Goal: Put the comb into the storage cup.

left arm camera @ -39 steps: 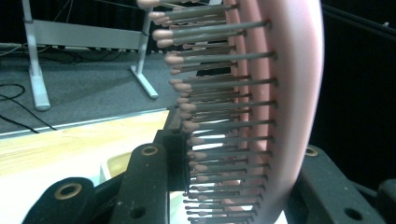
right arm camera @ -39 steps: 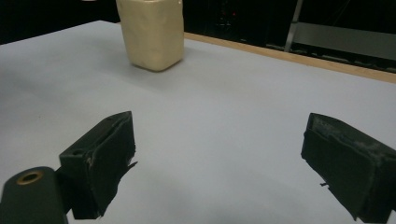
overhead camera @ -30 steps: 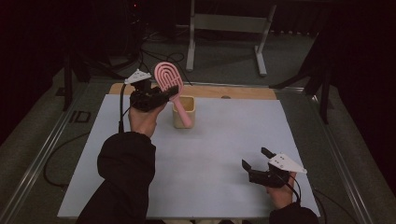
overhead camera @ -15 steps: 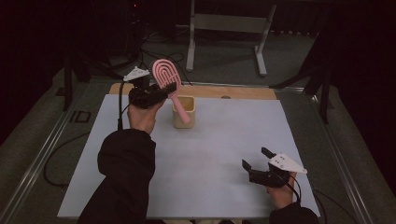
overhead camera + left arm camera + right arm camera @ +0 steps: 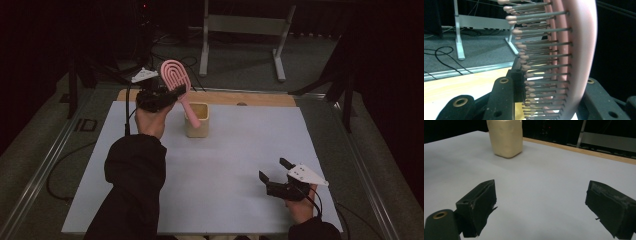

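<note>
A pink hairbrush (image 5: 175, 75) with an oval looped head is held up at the back left, my left gripper (image 5: 170, 96) shut on it just below the head. Its handle slants down to the right across a cream cup (image 5: 197, 131) on the white table (image 5: 225, 165); I cannot tell whether it touches the cup. In the left gripper view the brush (image 5: 574, 50) and its rows of bristles stand between the jaws of my left gripper (image 5: 554, 96). My right gripper (image 5: 272, 168) rests low at the front right, open and empty. The right gripper view shows its jaws (image 5: 541, 202) wide apart, the cup (image 5: 505, 137) far ahead.
A wooden strip (image 5: 260, 98) runs along the table's far edge. Behind it stands a grey metal frame (image 5: 240, 30) on dark carpet. Cables (image 5: 55, 185) trail over the floor to the left of the table.
My left gripper and the brush have shifted slightly left and away, and the handle's tip has risen a little over the cup. The right gripper has stayed put.
</note>
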`<act>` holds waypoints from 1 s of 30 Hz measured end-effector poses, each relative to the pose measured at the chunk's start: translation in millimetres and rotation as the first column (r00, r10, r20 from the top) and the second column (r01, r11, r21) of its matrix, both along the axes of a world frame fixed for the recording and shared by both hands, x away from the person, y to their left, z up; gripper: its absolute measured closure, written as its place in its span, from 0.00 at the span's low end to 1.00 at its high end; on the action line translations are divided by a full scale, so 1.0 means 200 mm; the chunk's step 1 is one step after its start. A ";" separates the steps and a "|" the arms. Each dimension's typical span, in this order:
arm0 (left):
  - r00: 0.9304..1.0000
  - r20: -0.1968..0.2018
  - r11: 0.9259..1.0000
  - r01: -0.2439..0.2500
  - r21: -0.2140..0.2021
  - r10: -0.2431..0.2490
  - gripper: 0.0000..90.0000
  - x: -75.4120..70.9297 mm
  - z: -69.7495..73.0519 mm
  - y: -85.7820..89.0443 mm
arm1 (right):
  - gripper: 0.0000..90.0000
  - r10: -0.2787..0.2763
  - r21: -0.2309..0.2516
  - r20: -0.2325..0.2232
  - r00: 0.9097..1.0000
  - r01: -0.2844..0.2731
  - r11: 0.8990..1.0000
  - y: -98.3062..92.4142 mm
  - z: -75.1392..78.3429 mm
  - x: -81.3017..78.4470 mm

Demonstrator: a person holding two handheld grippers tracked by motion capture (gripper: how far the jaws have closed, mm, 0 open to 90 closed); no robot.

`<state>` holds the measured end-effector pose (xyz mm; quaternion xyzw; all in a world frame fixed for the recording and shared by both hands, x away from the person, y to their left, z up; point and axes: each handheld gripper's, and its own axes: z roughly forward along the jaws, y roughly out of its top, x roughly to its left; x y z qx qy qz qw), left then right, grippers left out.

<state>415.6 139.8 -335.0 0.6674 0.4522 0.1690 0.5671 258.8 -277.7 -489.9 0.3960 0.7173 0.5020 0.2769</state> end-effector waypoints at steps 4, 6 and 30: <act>1.000 -0.004 1.000 -0.016 0.002 0.016 0.72 0.02 0.00 0.00 | 0.11 0.000 0.001 0.000 1.000 0.000 1.000 0.00 0.00 0.00; 1.000 -0.004 1.000 -0.019 0.004 0.019 0.72 0.03 0.00 0.00 | 0.11 0.001 0.001 0.000 1.000 -0.001 1.000 0.00 0.00 0.00; 0.997 0.000 0.996 -0.082 0.030 0.082 0.72 0.13 0.01 -0.01 | 0.11 0.001 0.005 0.001 1.000 -0.001 1.000 0.00 0.00 0.00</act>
